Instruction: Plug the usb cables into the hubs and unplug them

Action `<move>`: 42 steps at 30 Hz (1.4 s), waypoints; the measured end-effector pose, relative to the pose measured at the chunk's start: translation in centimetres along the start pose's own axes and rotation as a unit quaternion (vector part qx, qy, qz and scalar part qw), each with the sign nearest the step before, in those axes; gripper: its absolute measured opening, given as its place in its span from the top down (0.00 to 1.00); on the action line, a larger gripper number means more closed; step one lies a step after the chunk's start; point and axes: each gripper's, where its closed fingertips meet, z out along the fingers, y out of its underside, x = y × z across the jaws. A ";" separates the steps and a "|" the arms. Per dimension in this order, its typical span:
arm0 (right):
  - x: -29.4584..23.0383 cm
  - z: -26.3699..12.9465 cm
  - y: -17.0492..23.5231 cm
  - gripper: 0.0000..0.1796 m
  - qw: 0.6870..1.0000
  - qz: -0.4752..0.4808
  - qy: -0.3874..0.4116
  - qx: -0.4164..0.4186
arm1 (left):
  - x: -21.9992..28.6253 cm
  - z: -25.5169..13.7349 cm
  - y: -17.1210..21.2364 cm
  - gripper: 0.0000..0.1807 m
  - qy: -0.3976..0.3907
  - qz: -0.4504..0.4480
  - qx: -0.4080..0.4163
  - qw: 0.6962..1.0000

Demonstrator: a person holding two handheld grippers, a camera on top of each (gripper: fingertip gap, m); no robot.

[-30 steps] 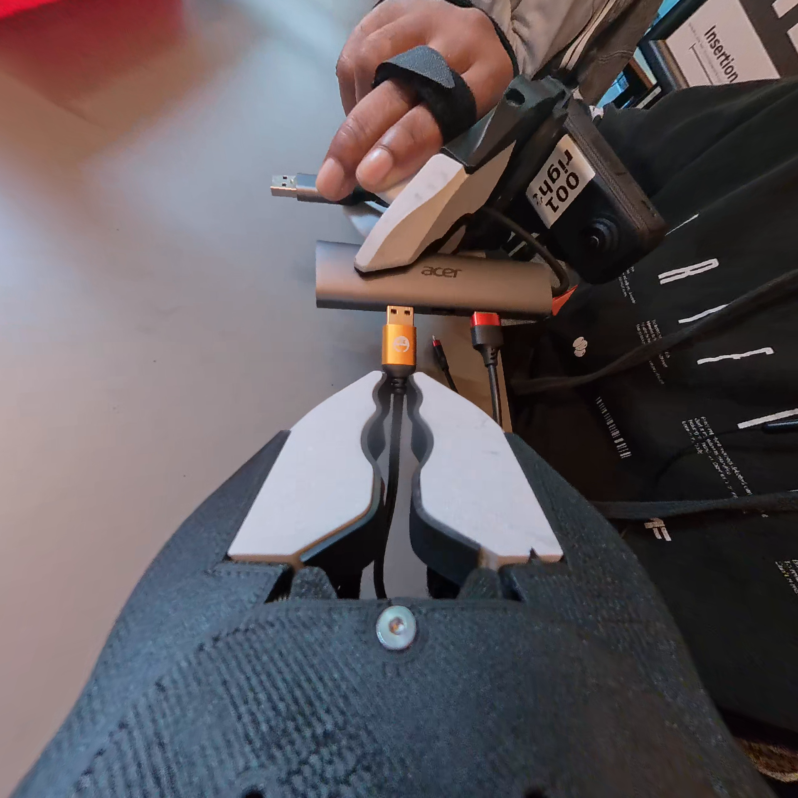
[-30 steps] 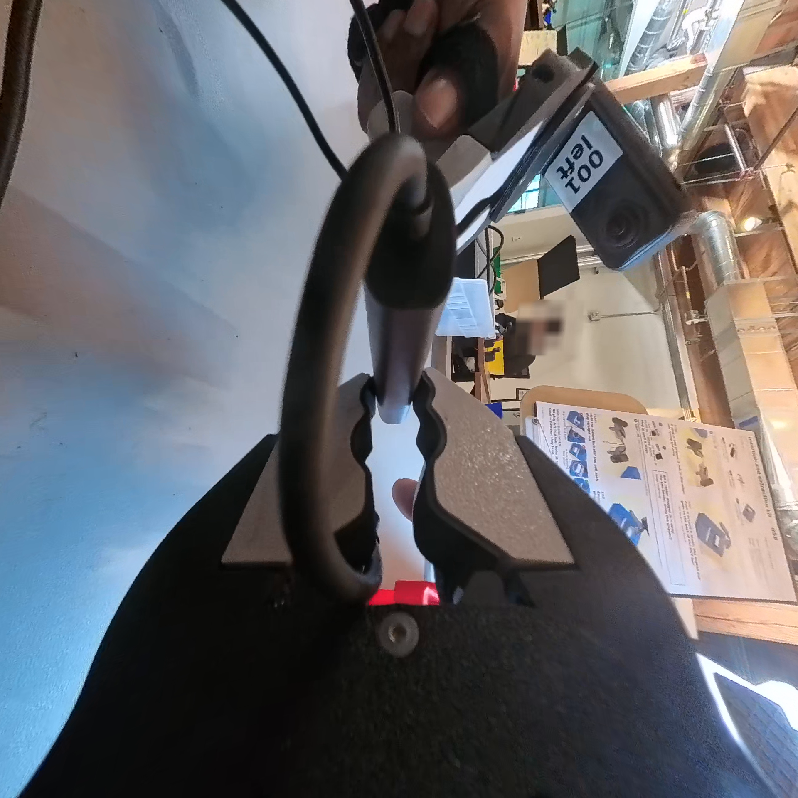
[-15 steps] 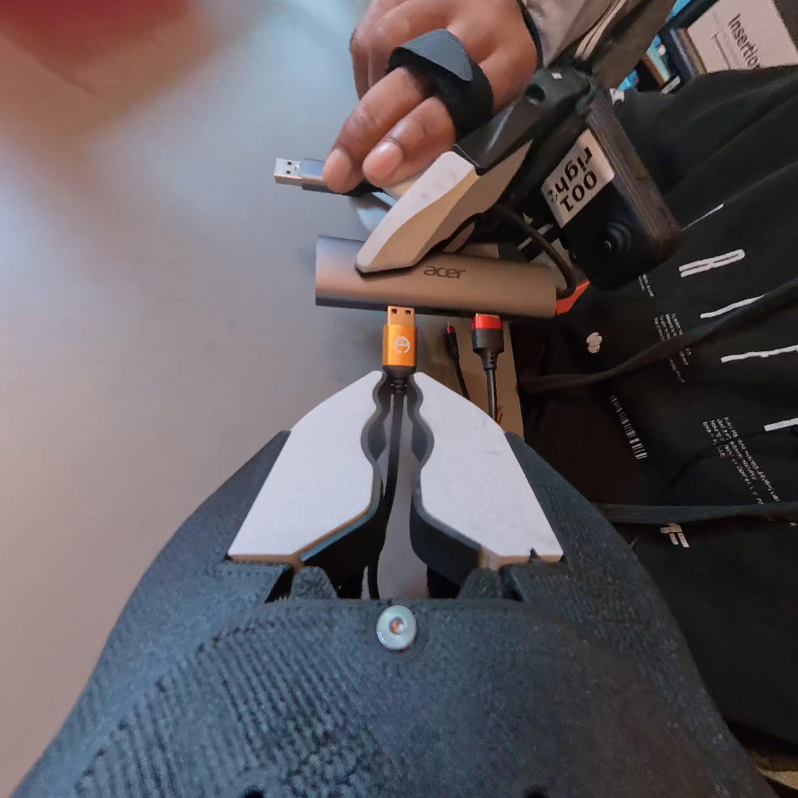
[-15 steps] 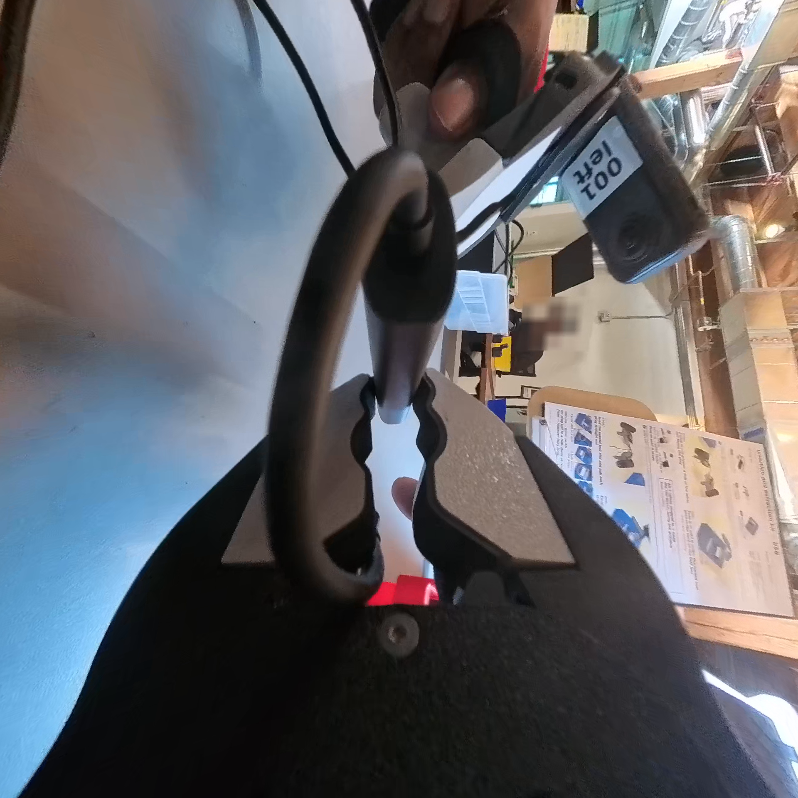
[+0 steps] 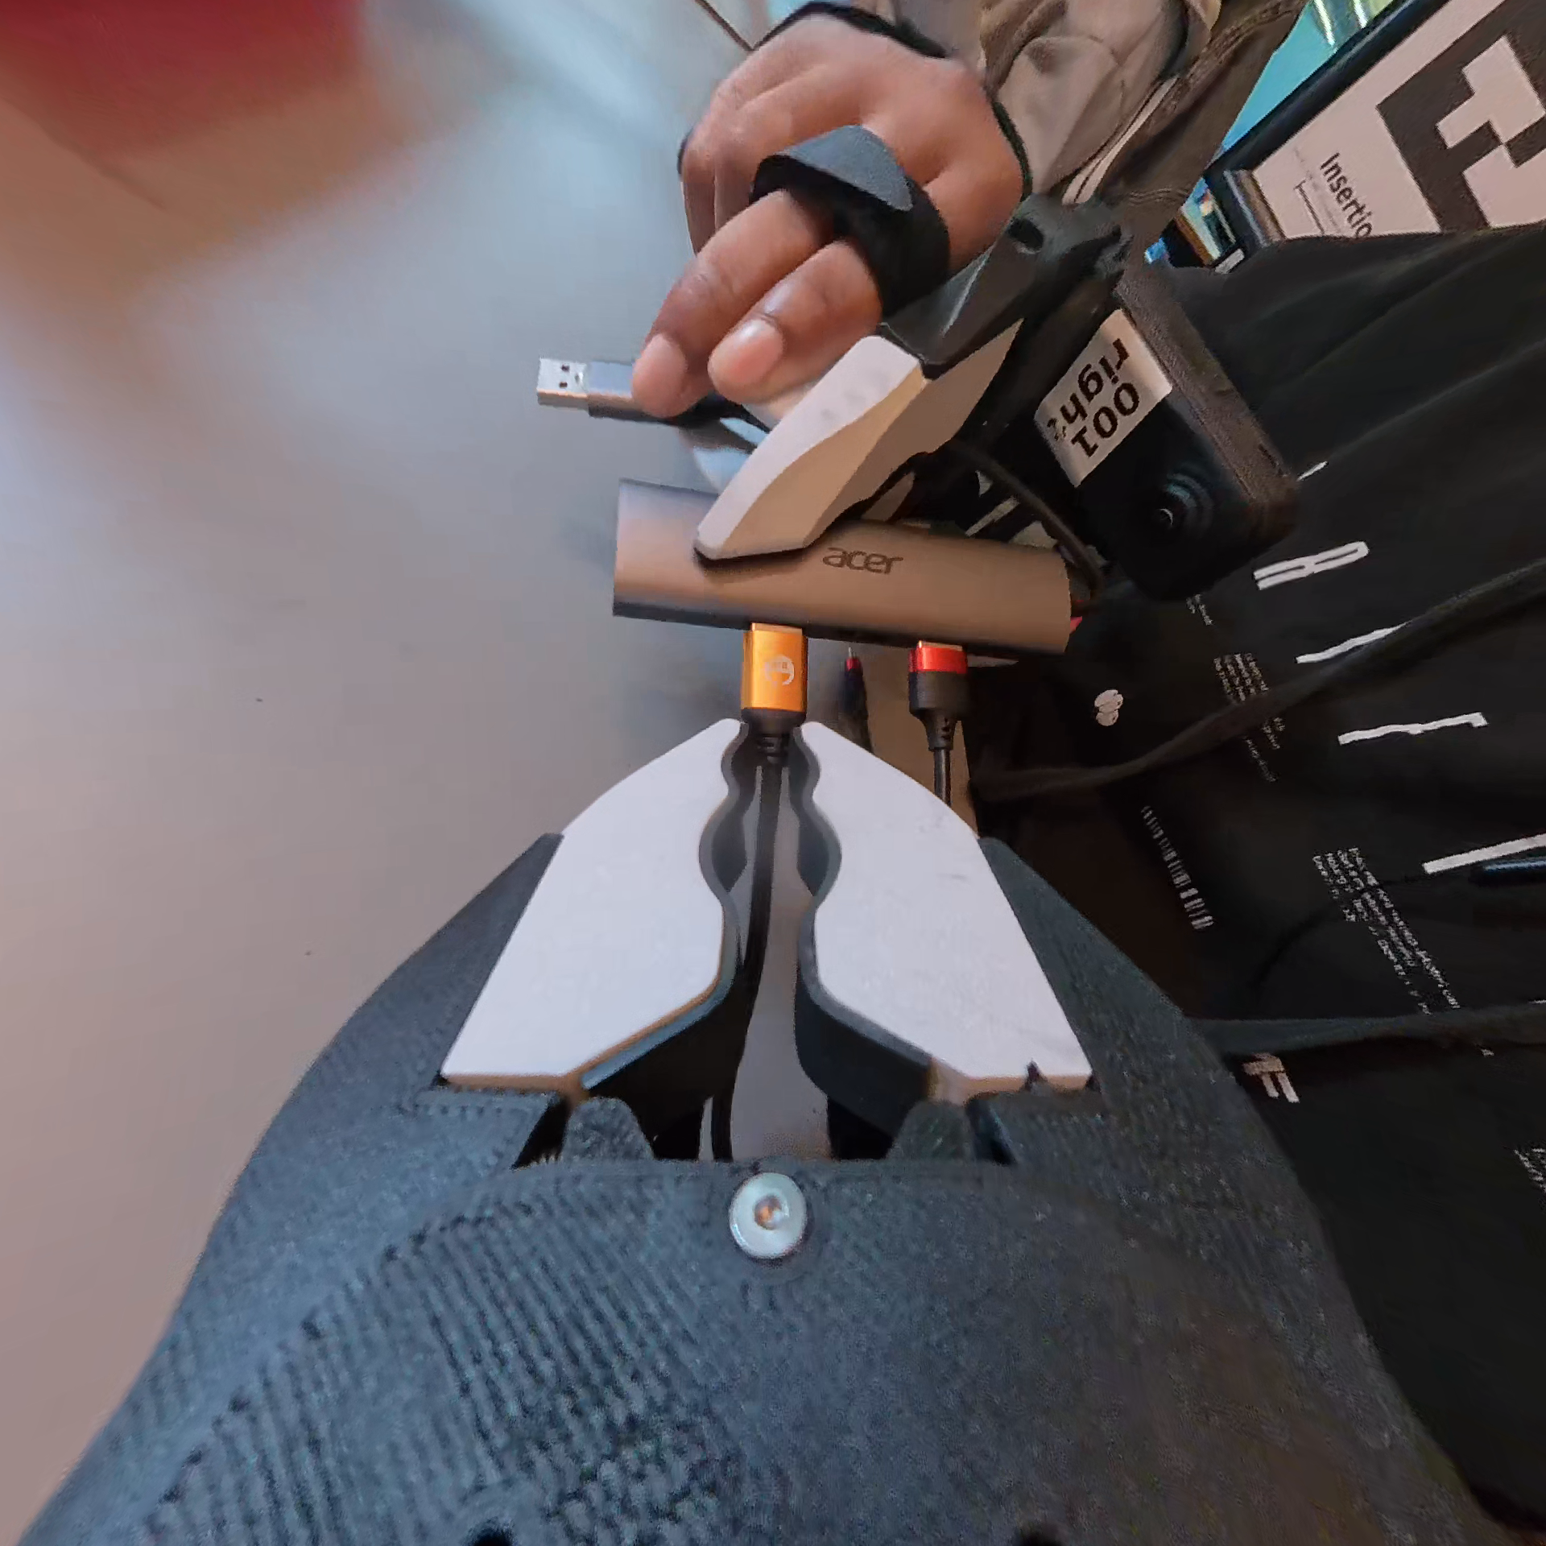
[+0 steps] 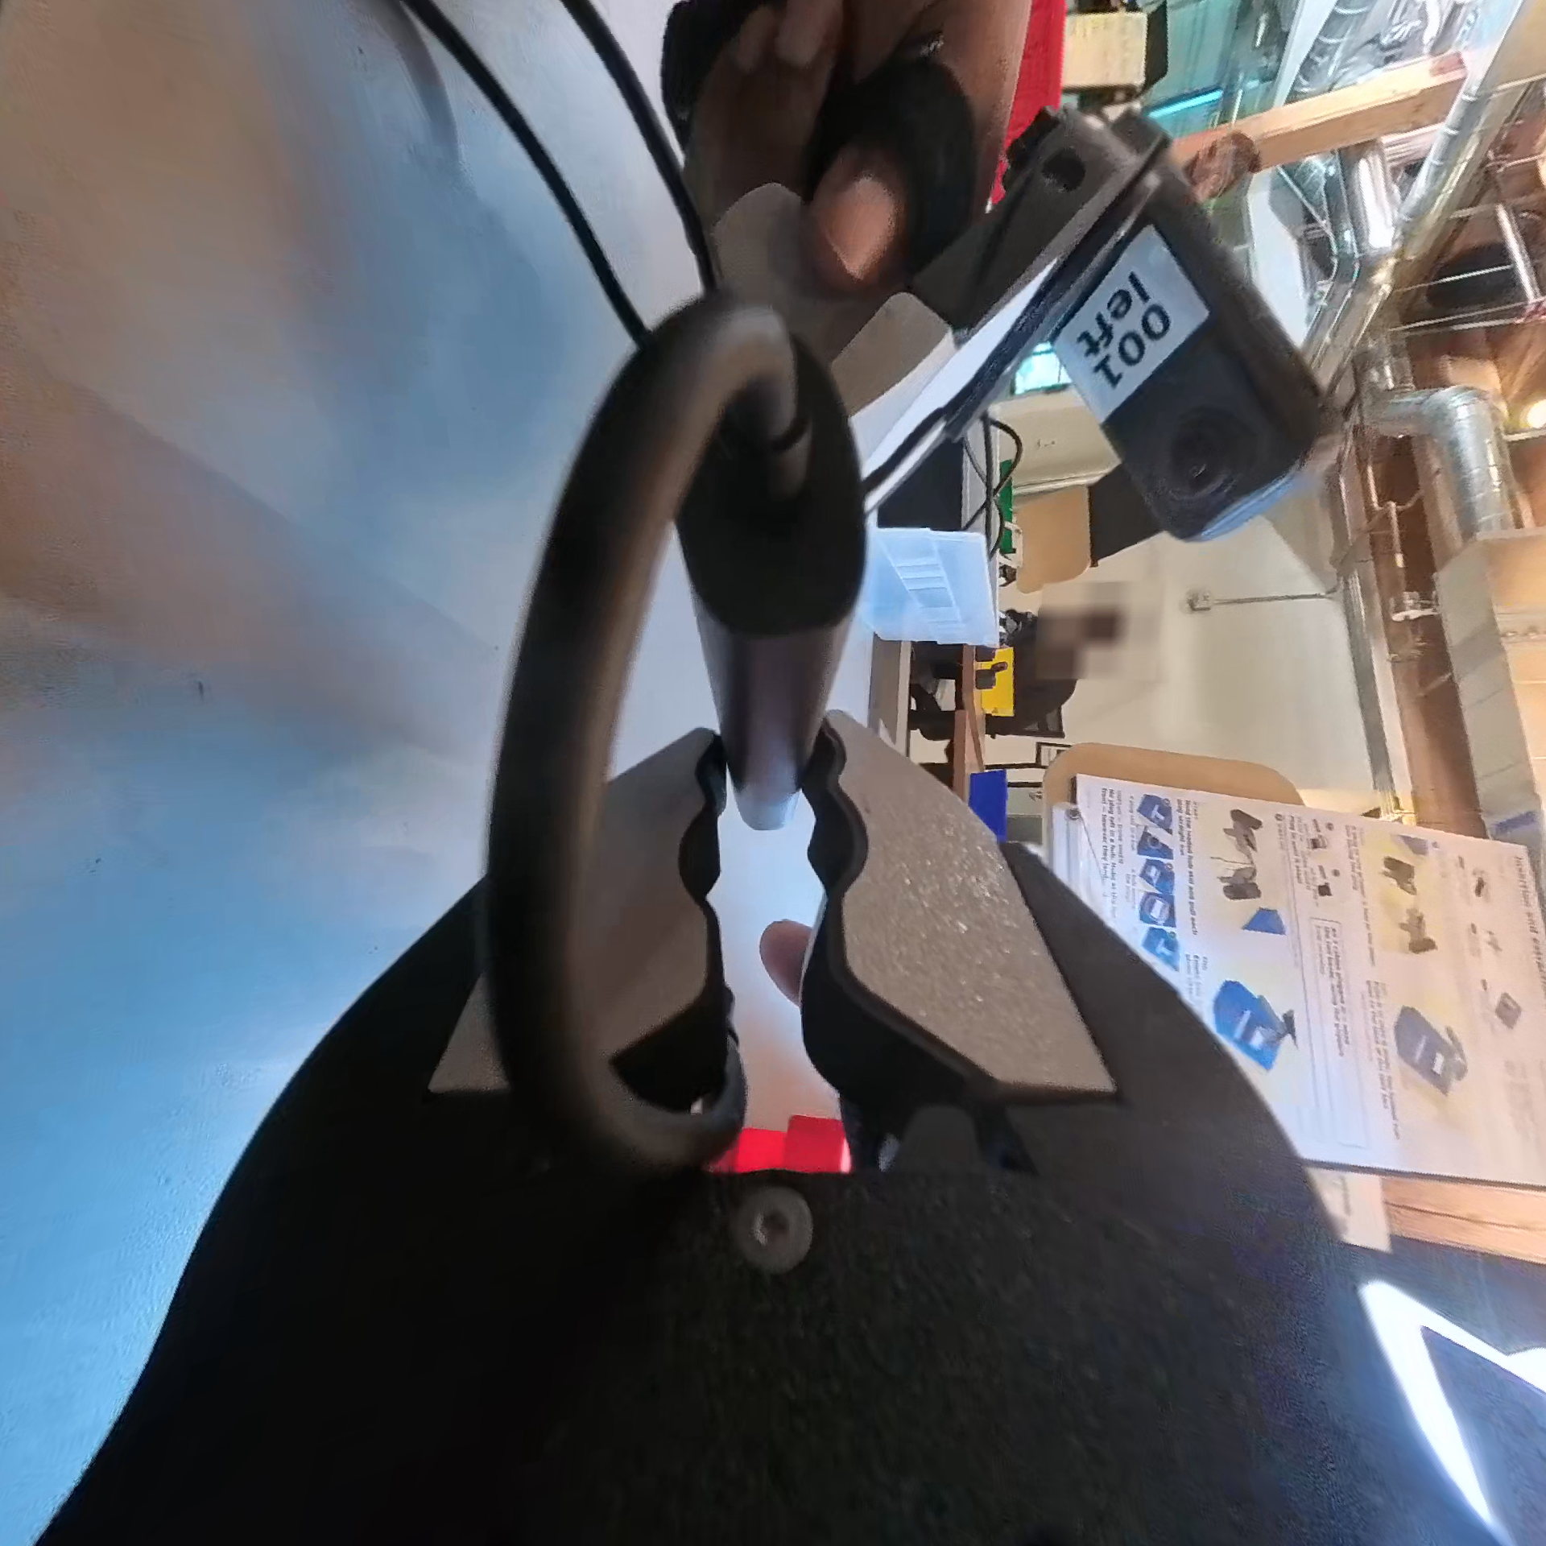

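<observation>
A: Left wrist view first – what's hard to see?

B: The table's far corner at 11 o'clock is a red blur, and the hub's (image 5: 841, 586) ports face down, hidden. The left gripper (image 5: 771, 736) is clamped on the black cord just behind the orange plug (image 5: 774, 676), whose metal tip is sunk out of sight in the hub. A red plug (image 5: 939, 669) sits in the next port at 1 o'clock.

A: Room to move?

B: Bare grey table (image 5: 293, 669) from 7 to 11 o'clock; a black jacket (image 5: 1338, 836) crowds 3 o'clock.

A: The other tool?

B: The right gripper (image 5: 753, 535) comes in from 1 o'clock, pinching the hub; a hand (image 5: 828, 251) grips it, and a loose silver plug (image 5: 577, 386) juts left.

A: Right wrist view?

B: Its jaws are closed on the hub's end (image 6: 765, 753). A thick black cable (image 6: 552, 753) loops at 10 o'clock, blurred. The left gripper's body (image 6: 1087, 318) sits at 1 o'clock, fingertips hidden
</observation>
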 end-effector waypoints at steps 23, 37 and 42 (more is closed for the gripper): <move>2.2 0.3 0.6 0.78 0.990 0.063 -0.039 -0.117 | -5.3 -4.3 -3.0 0.96 -0.060 -0.154 0.170 0.972; 19.1 -8.4 13.3 0.90 0.949 0.207 -0.053 -0.231 | -3.5 -12.5 -6.8 0.81 -0.096 -0.045 0.322 0.941; 24.4 -12.0 24.4 0.90 0.904 0.186 -0.004 -0.384 | -4.0 -11.9 -6.6 0.81 -0.088 -0.056 0.318 0.943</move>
